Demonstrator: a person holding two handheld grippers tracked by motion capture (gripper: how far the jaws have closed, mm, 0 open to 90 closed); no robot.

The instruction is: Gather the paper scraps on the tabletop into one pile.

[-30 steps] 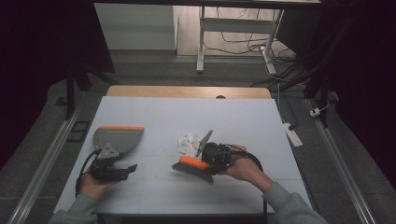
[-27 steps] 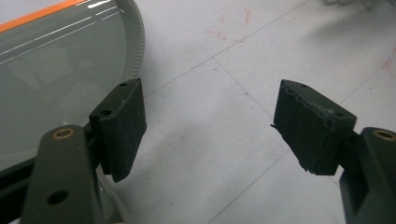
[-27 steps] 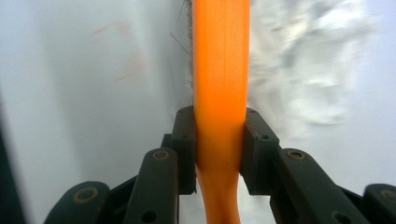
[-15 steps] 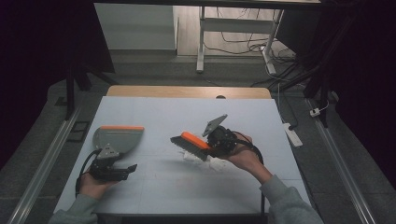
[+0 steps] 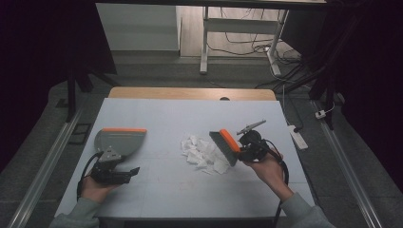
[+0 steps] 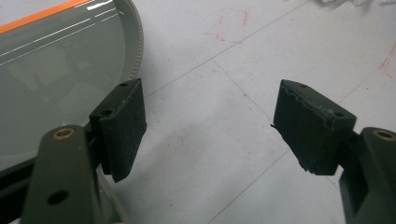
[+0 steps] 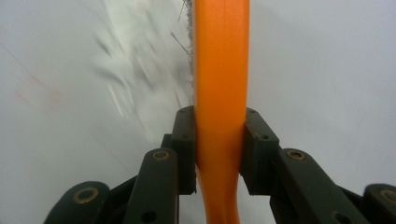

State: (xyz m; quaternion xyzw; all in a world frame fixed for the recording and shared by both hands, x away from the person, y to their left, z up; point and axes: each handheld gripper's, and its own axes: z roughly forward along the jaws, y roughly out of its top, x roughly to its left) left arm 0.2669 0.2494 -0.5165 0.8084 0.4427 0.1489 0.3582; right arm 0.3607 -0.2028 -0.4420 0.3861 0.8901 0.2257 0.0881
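Right gripper (image 5: 241, 151) is clamping the orange brush (image 5: 224, 146) by its handle, right of centre in the high view, bristles touching the right edge of the paper scraps (image 5: 200, 153). Left gripper (image 5: 124, 173) is sitting with jaws spread and nothing between them, lower left, just below the grey dustpan (image 5: 119, 141). Risks I'm seeing:
1. Nobody is holding the dustpan, so a sweep is likely pushing it away.
2. Light scraps are scattering if the stroke is fast.

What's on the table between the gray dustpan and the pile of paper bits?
Nothing. In the high view, the stretch of table between the dustpan and the paper scraps is bare.
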